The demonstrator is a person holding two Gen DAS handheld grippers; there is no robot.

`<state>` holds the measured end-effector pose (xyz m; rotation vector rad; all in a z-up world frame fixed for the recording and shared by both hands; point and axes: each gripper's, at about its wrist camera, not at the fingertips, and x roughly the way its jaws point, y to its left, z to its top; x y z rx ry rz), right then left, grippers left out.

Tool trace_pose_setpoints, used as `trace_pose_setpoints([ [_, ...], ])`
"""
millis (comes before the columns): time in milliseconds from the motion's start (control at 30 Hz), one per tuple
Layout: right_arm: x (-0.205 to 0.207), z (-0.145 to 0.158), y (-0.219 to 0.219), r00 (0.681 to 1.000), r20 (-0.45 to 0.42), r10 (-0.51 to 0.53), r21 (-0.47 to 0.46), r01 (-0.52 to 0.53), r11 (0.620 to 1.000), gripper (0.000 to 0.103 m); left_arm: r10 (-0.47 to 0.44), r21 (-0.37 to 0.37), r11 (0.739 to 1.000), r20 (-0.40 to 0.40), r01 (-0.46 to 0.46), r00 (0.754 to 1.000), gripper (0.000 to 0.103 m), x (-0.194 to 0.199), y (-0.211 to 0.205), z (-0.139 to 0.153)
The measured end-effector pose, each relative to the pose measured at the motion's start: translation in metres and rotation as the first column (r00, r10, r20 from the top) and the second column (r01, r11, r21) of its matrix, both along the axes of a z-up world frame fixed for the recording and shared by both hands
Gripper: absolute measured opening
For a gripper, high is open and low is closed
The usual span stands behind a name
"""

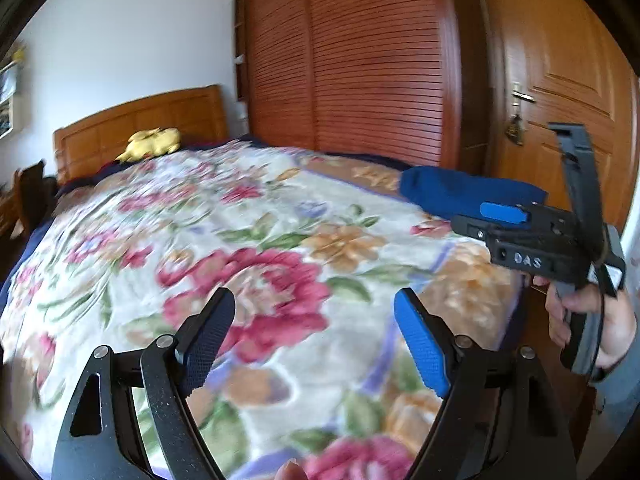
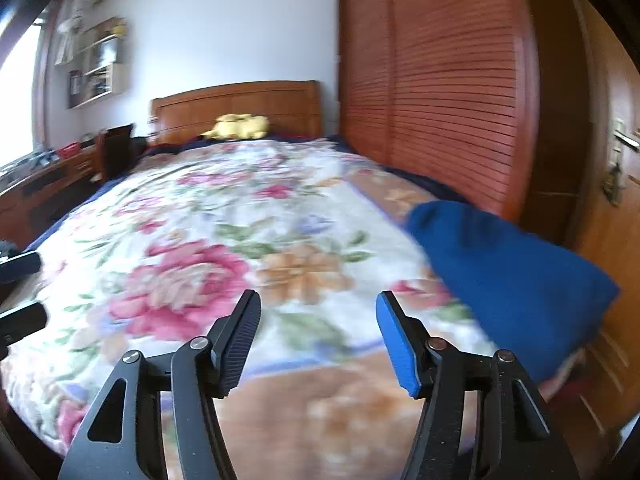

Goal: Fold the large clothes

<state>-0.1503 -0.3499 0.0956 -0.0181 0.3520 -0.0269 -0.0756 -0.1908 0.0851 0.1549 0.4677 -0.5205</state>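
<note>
Left wrist view: both grippers empty over the bed

Left gripper (image 1: 314,334) and right gripper (image 2: 318,338) hang released above the floral blanket (image 1: 256,232). Blue folded garment (image 2: 508,272) lies at the bed's right edge, near the wardrobe (image 1: 348,56).

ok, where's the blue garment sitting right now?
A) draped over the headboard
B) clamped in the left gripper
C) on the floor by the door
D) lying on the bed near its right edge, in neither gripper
D: the blue garment lies bunched on the floral blanket at the bed's right side, while the left gripper and right gripper both stand open with nothing between their pads.
</note>
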Motion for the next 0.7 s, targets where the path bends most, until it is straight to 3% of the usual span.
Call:
trace_pose_setpoints([
  [167,0.011,-0.01,0.037,0.997,-0.012,0.082,0.006,-0.082,0.997,0.074,0.081,-0.002,0.997,-0.017,-0.081,0.997,0.083,0.01,0.038,-0.015],
  [500,0.051,-0.024,0.082,0.986,-0.023,0.166,0.015,-0.165,0.986,0.075,0.221,-0.018,0.975,-0.029,-0.222,0.975,0.083,0.038,0.103,-0.035],
  [700,0.083,-0.027,0.109,0.977,0.011,0.215,0.017,-0.215,0.976,0.075,0.323,-0.031,0.946,0.011,-0.322,0.946,0.083,0.057,0.143,-0.035],
])
